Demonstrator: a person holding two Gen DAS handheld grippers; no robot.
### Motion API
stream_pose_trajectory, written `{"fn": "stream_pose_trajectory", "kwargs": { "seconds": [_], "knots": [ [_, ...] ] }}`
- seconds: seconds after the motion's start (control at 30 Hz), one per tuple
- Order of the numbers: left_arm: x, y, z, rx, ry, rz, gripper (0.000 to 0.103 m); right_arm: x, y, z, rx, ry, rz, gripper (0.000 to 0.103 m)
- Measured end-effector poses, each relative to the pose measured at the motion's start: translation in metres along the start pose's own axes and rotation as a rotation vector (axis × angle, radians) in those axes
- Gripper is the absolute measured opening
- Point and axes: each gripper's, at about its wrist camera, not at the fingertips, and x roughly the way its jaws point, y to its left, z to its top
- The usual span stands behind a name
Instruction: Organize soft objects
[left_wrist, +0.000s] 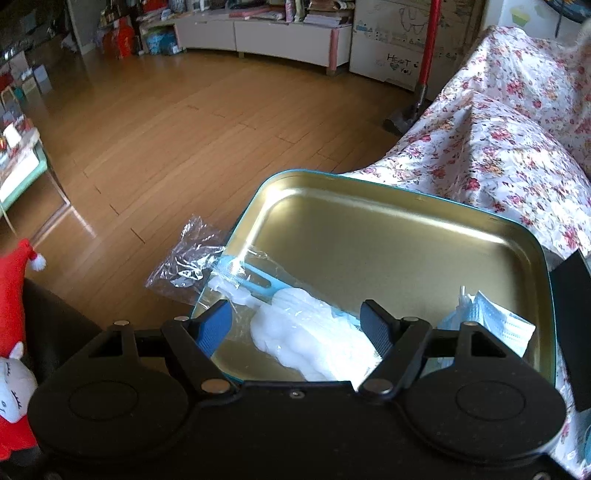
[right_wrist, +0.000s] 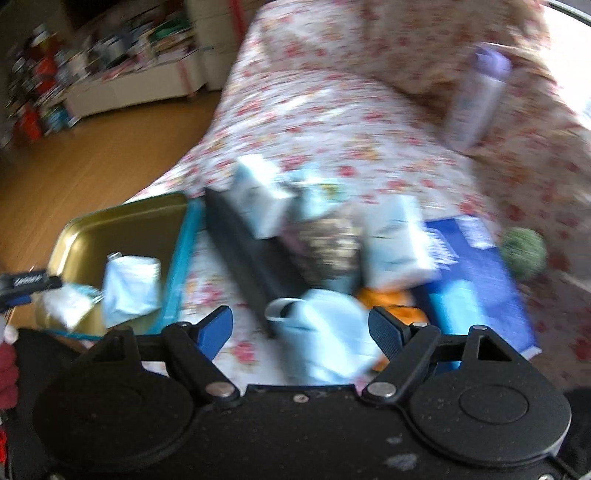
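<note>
A gold tin with a teal rim (left_wrist: 369, 236) lies open on the flowered cover. In it are a white soft pack in a clear bag (left_wrist: 306, 332) and a bundle of blue face masks (left_wrist: 495, 317). My left gripper (left_wrist: 295, 325) straddles the white pack with its jaws apart; whether the pads press on it is unclear. The bag's loose end (left_wrist: 184, 266) hangs over the tin's left rim. In the blurred right wrist view my right gripper (right_wrist: 301, 328) is open and empty above a light blue soft item (right_wrist: 325, 332). The tin (right_wrist: 122, 221), masks (right_wrist: 129, 284) and left gripper (right_wrist: 26, 288) show at its left.
On the flowered cover (right_wrist: 314, 122) lie tissue packs (right_wrist: 258, 195), a dark patterned item (right_wrist: 328, 243), a long black object (right_wrist: 251, 258), a blue book (right_wrist: 476, 273), a green ball (right_wrist: 524, 253) and a purple-capped bottle (right_wrist: 476, 96). A red plush (left_wrist: 14, 295) and wooden floor (left_wrist: 184, 129) are left.
</note>
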Motion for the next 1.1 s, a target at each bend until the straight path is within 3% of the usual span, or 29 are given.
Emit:
{"fn": "stream_pose_trajectory", "kwargs": {
  "seconds": [0.23,0.47,0.73,0.93,1.1],
  "knots": [
    [-0.015,-0.016,-0.009,0.094,-0.074,0.006,0.072,-0.019,-0.079,-0.010,0.157,-0.040,-0.127,0.081],
    [-0.042,-0.043,-0.033,0.177,-0.129,-0.054,0.073,-0.018,-0.129,-0.011,0.243,-0.068,-0.205,0.082],
    [-0.078,-0.102,-0.064,0.346,-0.149,-0.189,0.077,-0.001,-0.159,0.012,0.306,-0.055,-0.144,0.082],
    [-0.104,-0.146,-0.077,0.432,-0.143,-0.320,0.079,0.023,-0.175,0.042,0.310,-0.074,-0.225,0.082],
    [-0.118,-0.174,-0.090,0.508,-0.137,-0.379,0.080,0.055,-0.181,0.061,0.301,-0.023,-0.320,0.082]
  ]
}}
